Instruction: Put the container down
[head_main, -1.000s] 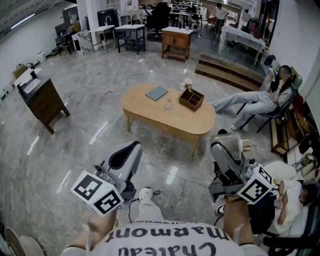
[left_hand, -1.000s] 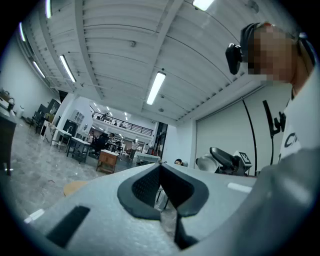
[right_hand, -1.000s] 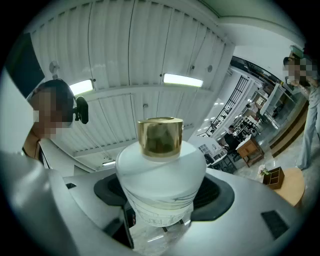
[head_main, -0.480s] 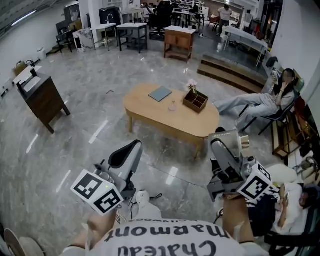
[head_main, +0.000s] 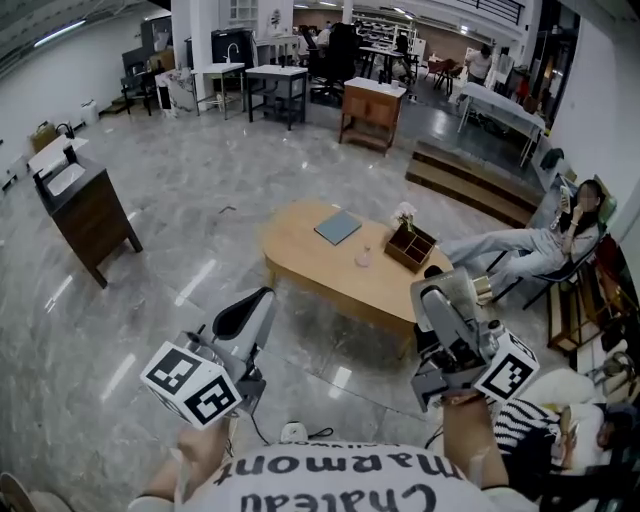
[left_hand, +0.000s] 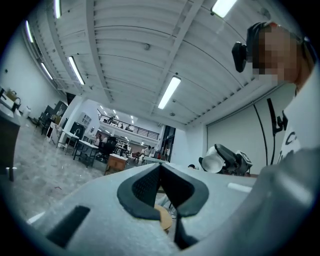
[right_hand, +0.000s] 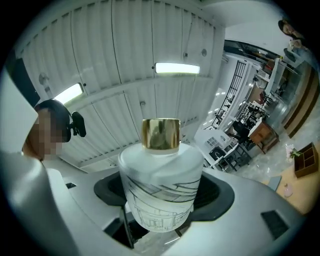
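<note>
1 container (right_hand: 160, 185) | right gripper (head_main: 440, 292) clamps it | left gripper (left_hand: 160, 172) closed | shirt (head_main: 340, 482): Chateau Marmont

free: table (head_main: 300, 255) left end bare | obstacles: book (head_main: 338, 227), glass (head_main: 364, 259), box (head_main: 411, 245) toward right end

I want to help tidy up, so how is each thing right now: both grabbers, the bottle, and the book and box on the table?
Left gripper: shut, empty.
Right gripper: shut on the container.
Container: held up off the table, gold cap on.
Book: closed, flat on the table.
Wooden box: open on top, standing on the table.
</note>
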